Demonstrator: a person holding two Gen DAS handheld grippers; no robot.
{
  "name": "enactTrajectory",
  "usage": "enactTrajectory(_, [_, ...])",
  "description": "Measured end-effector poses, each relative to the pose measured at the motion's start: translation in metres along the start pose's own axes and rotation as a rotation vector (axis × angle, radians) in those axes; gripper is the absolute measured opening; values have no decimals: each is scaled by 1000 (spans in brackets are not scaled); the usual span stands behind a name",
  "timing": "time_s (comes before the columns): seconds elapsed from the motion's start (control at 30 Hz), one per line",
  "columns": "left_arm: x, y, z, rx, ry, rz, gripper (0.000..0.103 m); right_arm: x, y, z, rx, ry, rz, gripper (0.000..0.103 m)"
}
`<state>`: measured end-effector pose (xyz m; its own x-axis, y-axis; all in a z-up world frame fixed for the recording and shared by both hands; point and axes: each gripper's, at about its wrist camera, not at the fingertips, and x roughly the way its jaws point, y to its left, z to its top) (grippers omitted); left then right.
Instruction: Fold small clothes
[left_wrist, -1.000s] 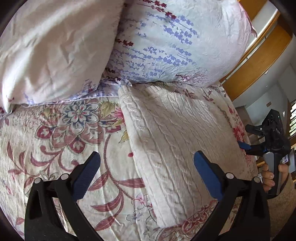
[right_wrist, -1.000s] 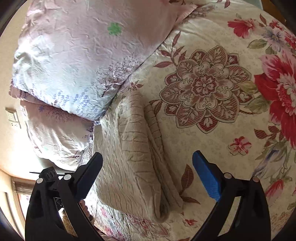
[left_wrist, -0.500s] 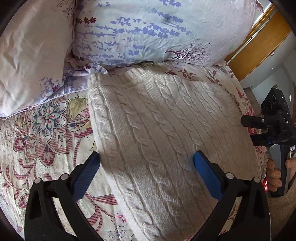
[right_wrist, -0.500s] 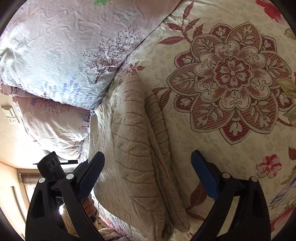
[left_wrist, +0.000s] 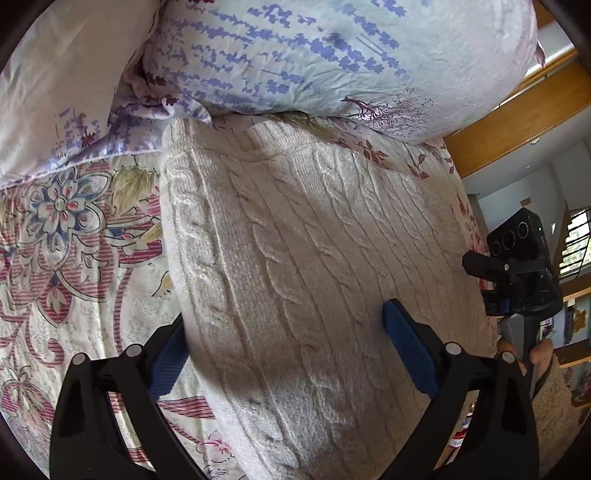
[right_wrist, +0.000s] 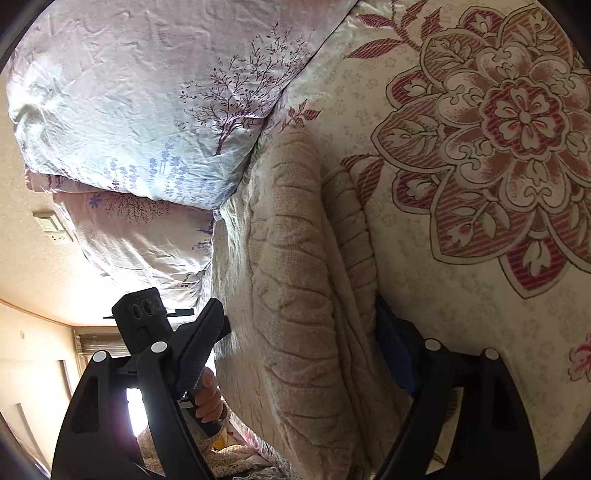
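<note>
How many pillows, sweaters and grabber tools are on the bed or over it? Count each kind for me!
Pillows: 2, a lavender-print one and a pale pink one.
Sweaters: 1, a folded cream cable-knit sweater.
Grabber tools: 2, the left gripper and the right gripper, whose jaws are closing around the sweater's edge.
Total: 5.

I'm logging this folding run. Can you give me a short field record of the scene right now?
garment: cream cable-knit sweater, folded, lying on the floral bedspread
behind it: lavender-print pillow
left claw: open, straddling the sweater's near edge
right claw: closing, the sweater's folded side edge between its jaws
grip: none confirmed yet
</note>
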<state>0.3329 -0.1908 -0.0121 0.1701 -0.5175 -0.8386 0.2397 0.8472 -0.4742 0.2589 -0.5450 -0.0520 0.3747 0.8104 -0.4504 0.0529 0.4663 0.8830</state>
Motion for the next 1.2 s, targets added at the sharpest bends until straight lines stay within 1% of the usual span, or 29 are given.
enactTrajectory(0.07, [-1,3,2,-24,-9,-27,94,5,1,1,-9,17,17,80])
enactTrajectory(0.13, [-2,9,4,-55,-20,-51,89,12,2,0,-20,32,29,71])
enactTrajectory(0.2, [-6,16,4,-94,-32,-74,81,15,4,-2,-36,30,25,68])
enactTrajectory(0.27, [-9,22,3,-126,-43,-94,74,16,2,-3,-35,27,43,60])
enactTrajectory(0.3, [-10,25,3,-138,-48,-101,69,18,0,-5,-25,27,51,52])
enactTrajectory(0.33, [-11,27,3,-149,-53,-110,66,19,0,-6,-17,23,59,49])
enactTrajectory(0.4, [-13,31,2,-160,-64,-125,55,19,-3,-10,-15,4,74,47])
enactTrajectory(0.43, [-14,30,2,-159,-69,-132,53,19,-2,-12,-16,-4,78,47])
enactTrajectory(0.5, [-16,30,2,-152,-76,-139,45,20,1,-15,-22,-15,86,46])
enactTrajectory(0.6, [-24,32,0,-145,-84,-146,39,24,10,-17,-38,-26,90,44])
enactTrajectory(0.7, [-33,35,-2,-136,-95,-165,34,38,26,-12,-48,-35,104,42])
enactTrajectory(0.8, [-62,44,-13,-133,-115,-196,33,46,45,-17,-67,-31,153,41])
enactTrajectory(0.87, [-85,53,-19,-141,-139,-200,33,59,59,-22,-84,-9,191,40])
enactTrajectory(0.97, [-121,69,-30,-139,-177,-169,33,89,82,-30,-111,37,233,40])
enactTrajectory(1.03, [-143,84,-39,-138,-190,-136,33,113,98,-37,-150,74,235,39])
enactTrajectory(1.13, [-163,105,-51,-133,-181,-70,33,148,118,-46,-217,129,197,38])
enactTrajectory(1.2, [-167,121,-56,-139,-167,-21,33,171,127,-51,-258,153,159,38])
